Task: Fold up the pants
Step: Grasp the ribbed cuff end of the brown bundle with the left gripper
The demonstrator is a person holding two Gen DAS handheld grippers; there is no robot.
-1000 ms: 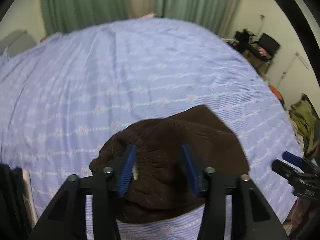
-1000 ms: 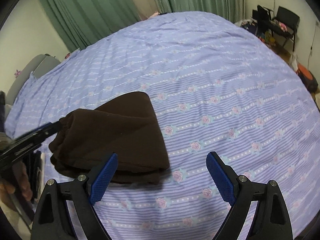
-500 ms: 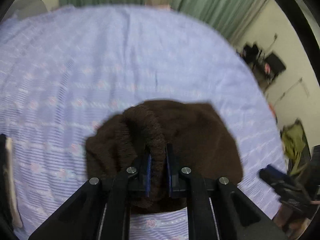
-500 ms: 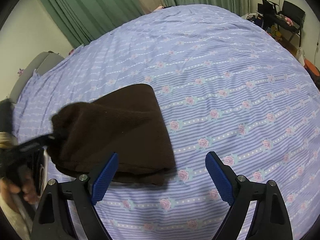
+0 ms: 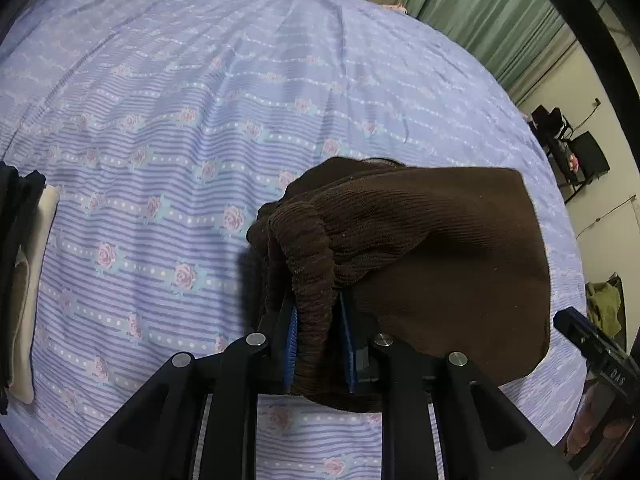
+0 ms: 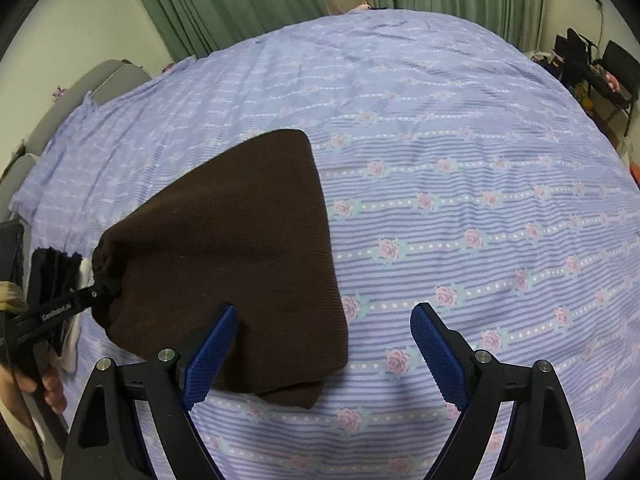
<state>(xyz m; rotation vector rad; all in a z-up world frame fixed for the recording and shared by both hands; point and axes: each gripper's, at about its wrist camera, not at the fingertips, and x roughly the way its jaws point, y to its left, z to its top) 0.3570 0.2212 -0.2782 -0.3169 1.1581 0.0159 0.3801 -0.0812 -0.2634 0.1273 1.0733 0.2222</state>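
The folded brown knit pants (image 5: 440,260) lie on the lilac flowered bed sheet (image 5: 160,120). My left gripper (image 5: 318,320) has the bunched ribbed waistband pinched between its blue pads, and its jaws are opening slightly. From the right wrist view the pants (image 6: 240,240) form a wedge, with the left gripper (image 6: 94,294) clamped on their left end. My right gripper (image 6: 324,316) stands open just above the pants' near right corner with nothing gripped; its left pad overlaps the cloth's edge. The right gripper's tip (image 5: 580,328) shows at the right edge of the left wrist view.
A stack of folded dark and cream clothes (image 5: 24,280) sits at the bed's left edge, seen also as the stack (image 6: 56,272) beside a hand. Green curtains (image 6: 240,0) hang behind the bed. Chairs and clutter (image 6: 600,68) stand far right.
My left gripper went from open over the pants to closed on the waistband, then swung leftward, bunching that end. The right gripper drifted a little lower toward the pants, still open.
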